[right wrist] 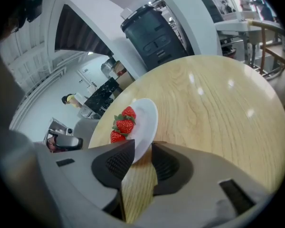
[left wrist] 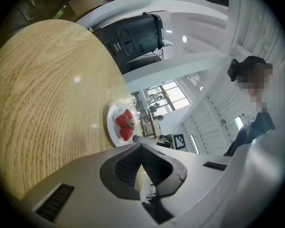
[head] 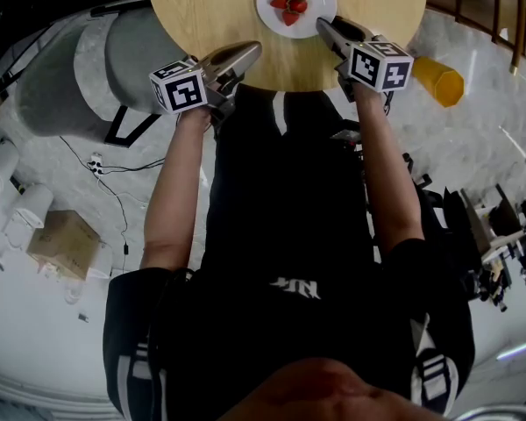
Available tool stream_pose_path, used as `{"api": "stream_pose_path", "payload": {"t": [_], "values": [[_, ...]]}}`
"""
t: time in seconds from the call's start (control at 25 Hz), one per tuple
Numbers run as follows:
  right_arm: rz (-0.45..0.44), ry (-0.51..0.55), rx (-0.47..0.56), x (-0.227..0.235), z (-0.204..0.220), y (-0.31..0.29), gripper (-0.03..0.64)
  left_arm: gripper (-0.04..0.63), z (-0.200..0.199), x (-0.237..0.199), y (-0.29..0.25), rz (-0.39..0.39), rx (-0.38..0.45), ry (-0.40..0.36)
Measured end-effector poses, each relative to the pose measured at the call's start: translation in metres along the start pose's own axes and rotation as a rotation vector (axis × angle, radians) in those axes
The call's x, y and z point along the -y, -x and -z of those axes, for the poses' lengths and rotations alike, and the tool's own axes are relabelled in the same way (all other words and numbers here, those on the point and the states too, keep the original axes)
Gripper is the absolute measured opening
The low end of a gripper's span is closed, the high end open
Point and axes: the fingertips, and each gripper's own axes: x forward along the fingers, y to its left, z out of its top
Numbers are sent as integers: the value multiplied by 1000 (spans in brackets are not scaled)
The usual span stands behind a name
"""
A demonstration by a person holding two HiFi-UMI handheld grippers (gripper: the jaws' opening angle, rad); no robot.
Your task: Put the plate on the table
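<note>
A white plate (head: pixel 318 11) with three strawberries (head: pixel 290 3) lies flat on the round wooden table (head: pixel 210 16), near its front edge. My right gripper (head: pixel 323 24) is at the plate's near right rim. In the right gripper view the plate (right wrist: pixel 145 120) has its rim between the jaws of the right gripper (right wrist: pixel 142 158), which stand apart with bare wood showing beside the rim. My left gripper (head: pixel 250 51) hovers at the table's front edge, shut and empty, left of the plate. In the left gripper view the plate (left wrist: pixel 113 122) lies beyond the left gripper (left wrist: pixel 137 140).
A grey rounded seat (head: pixel 79 68) stands left of the table and a yellow object (head: pixel 438 80) right of it. A cardboard box (head: pixel 61 244) and cables lie on the floor. A black machine (right wrist: pixel 154 32) stands behind the table. A person (left wrist: pixel 256 103) is off to the side.
</note>
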Motion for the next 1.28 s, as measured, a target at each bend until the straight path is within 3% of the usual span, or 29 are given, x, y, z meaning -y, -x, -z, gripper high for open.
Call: {"api": "stream_pose_path", "payload": {"t": [0.84,1.28], "values": [[112,221,-22,-1,-2,0,146,0,7,3,0,4,-4,2],[160,271,-19,1,-1,0,186,0,11,4,2,8,-2,0]]}}
